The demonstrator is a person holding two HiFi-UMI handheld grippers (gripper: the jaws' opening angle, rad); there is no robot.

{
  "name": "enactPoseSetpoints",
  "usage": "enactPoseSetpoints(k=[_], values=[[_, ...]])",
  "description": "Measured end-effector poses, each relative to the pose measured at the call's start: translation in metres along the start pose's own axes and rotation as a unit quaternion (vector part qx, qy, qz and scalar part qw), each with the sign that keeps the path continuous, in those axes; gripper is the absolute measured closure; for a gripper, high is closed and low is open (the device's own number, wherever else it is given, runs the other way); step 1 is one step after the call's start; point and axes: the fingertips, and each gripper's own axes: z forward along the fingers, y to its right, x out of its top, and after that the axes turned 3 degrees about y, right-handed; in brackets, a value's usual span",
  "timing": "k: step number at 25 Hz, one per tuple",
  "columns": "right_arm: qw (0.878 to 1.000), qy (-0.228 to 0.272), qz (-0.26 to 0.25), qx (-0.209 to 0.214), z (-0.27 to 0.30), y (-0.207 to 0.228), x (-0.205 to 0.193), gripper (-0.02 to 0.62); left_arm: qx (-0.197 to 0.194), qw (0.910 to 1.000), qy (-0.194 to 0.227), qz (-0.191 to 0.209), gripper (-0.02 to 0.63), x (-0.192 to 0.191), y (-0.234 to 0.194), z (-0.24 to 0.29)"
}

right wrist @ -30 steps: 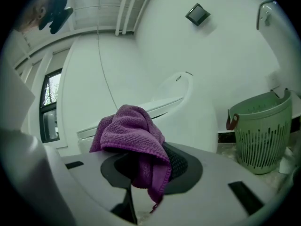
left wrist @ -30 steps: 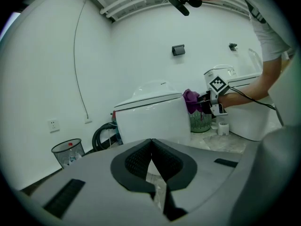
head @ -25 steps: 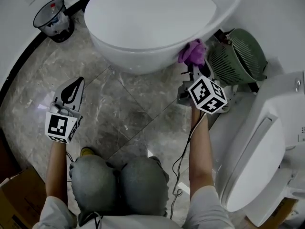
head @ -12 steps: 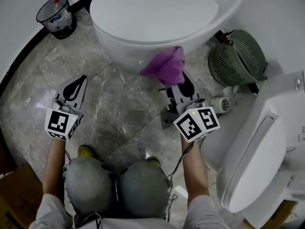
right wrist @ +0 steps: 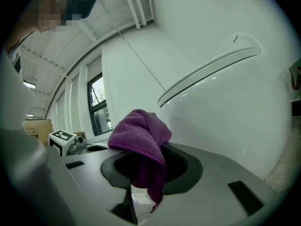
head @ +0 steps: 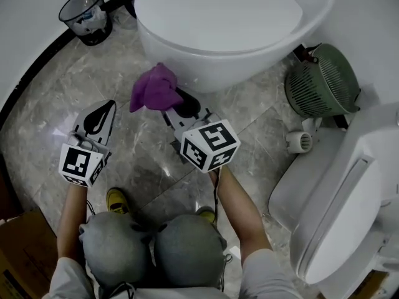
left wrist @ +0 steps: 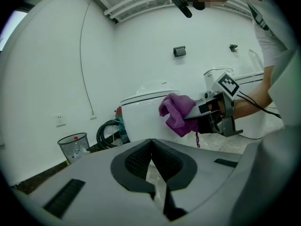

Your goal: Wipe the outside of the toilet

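Observation:
A white toilet (head: 218,23) with its lid down fills the top of the head view; its bowl wall (right wrist: 225,112) rises beside my right gripper. My right gripper (head: 177,104) is shut on a purple cloth (head: 154,88), held just off the bowl's front left side, above the floor. The cloth (right wrist: 141,140) drapes over the jaws in the right gripper view, and the cloth (left wrist: 178,113) also shows ahead in the left gripper view. My left gripper (head: 100,114) hangs shut and holds nothing, to the left of the cloth, over the marble floor.
A black wire waste bin (head: 87,14) stands at the top left by the wall. A green mesh basket (head: 321,83) lies to the right of the toilet. A second white toilet lid (head: 343,204) sits at the lower right. A cardboard box (head: 12,260) is at the bottom left.
My right gripper has carried the purple cloth from the bowl's right side leftward along its front to the front left. The left gripper has stayed put.

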Motion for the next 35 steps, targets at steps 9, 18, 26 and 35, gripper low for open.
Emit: enactPoseSetpoints(k=[9, 18, 26, 35], values=[[0.999, 0.013, -0.003, -0.051, 0.003, 0.034, 0.003, 0.474, 0.012, 0.9999, -0.002, 0.002, 0.589, -0.006, -0.004, -0.01], [0.995, 0.044, 0.014, -0.084, -0.052, 0.08, 0.016, 0.472, -0.006, 0.9999, -0.007, 0.01, 0.589, -0.005, 0.019, 0.009], [0.985, 0.066, 0.027, -0.156, -0.103, 0.157, 0.03, 0.471, -0.03, 0.9992, 0.003, 0.025, 0.589, 0.009, 0.045, 0.035], [0.977, 0.081, 0.041, -0.195, -0.124, 0.211, 0.033, 0.466, -0.033, 0.9986, -0.005, 0.041, 0.589, 0.007, 0.045, 0.035]])
